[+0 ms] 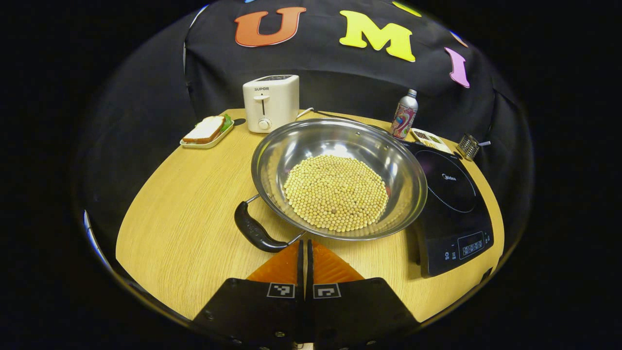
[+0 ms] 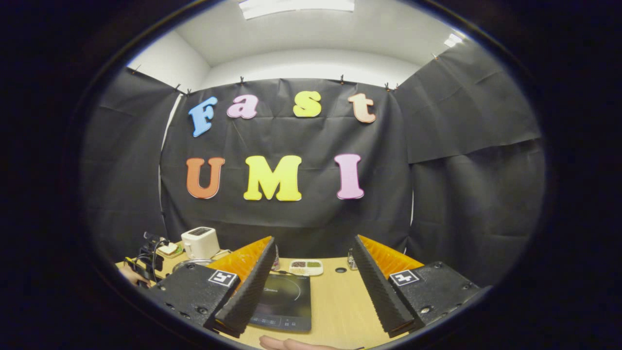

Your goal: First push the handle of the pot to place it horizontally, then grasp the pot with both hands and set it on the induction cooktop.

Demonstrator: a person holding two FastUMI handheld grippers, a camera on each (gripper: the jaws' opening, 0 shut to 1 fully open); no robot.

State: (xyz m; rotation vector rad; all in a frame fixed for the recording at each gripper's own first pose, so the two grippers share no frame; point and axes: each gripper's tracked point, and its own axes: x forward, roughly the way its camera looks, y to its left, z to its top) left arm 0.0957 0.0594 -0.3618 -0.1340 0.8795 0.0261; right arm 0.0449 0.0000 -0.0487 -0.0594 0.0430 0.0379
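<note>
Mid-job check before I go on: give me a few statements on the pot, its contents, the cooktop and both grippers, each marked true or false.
1. The pot already sits on the induction cooktop. False: it rests on the table, beside the cooktop.
2. The pot holds small yellow beans. True.
3. The left gripper is wide open. False: its fingers are closed together, tips close to the pot's black handle.
4. The right gripper is open and holds nothing. True.
5. The toaster stands on the cooktop. False: it stands on the table behind the pot.
</note>
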